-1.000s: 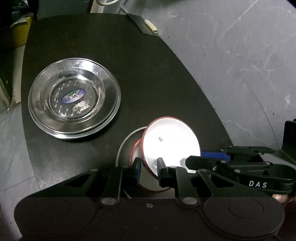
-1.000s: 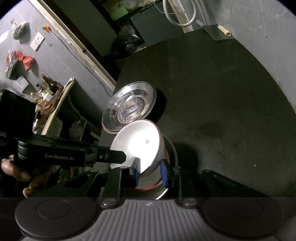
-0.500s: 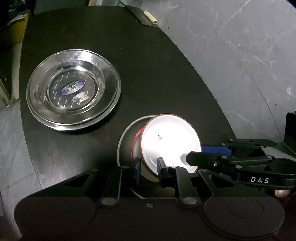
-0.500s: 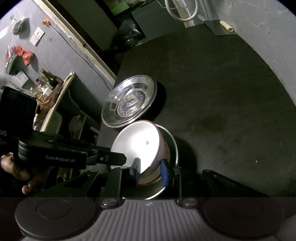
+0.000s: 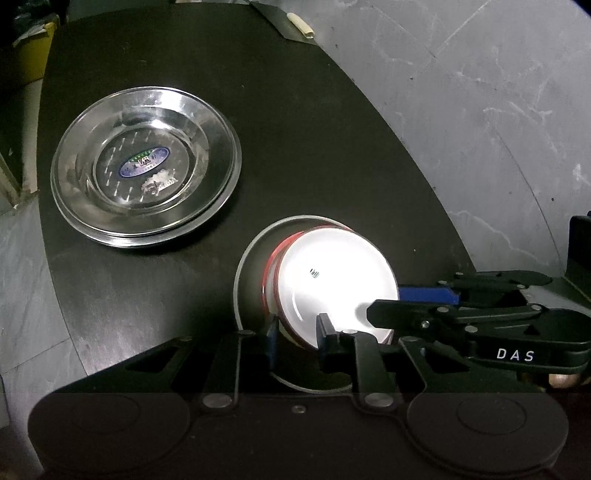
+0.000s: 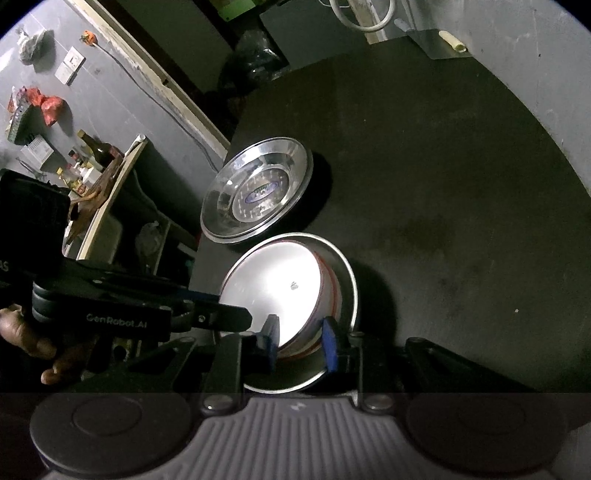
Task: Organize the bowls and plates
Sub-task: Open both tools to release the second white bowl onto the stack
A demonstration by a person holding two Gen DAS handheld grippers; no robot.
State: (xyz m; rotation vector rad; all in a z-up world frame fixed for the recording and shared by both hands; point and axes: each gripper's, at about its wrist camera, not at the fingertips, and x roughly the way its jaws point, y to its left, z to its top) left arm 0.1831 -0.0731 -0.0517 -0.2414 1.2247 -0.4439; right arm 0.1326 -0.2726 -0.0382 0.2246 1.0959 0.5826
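A white bowl with a red rim (image 5: 328, 284) (image 6: 273, 284) sits nested on other red-rimmed bowls inside a steel plate (image 5: 247, 273) (image 6: 347, 280) on the dark round table. My left gripper (image 5: 295, 334) straddles the bowl's near rim, one finger inside and one outside. My right gripper (image 6: 301, 339) straddles the opposite rim the same way; it shows in the left wrist view (image 5: 410, 306) at the right. Whether either still presses the rim I cannot tell. A stack of steel plates with a blue sticker (image 5: 146, 181) (image 6: 258, 194) lies to the left.
The dark table (image 5: 295, 129) (image 6: 443, 184) ends close to the bowl stack, with grey floor beyond. A steel sheet with a pale roll (image 5: 299, 24) (image 6: 448, 40) lies at the far edge. Shelves with bottles (image 6: 88, 155) stand left of the table.
Both grippers lowered the white bowl from a tilted, raised pose down into the stack; it now sits nearly level in the steel plate.
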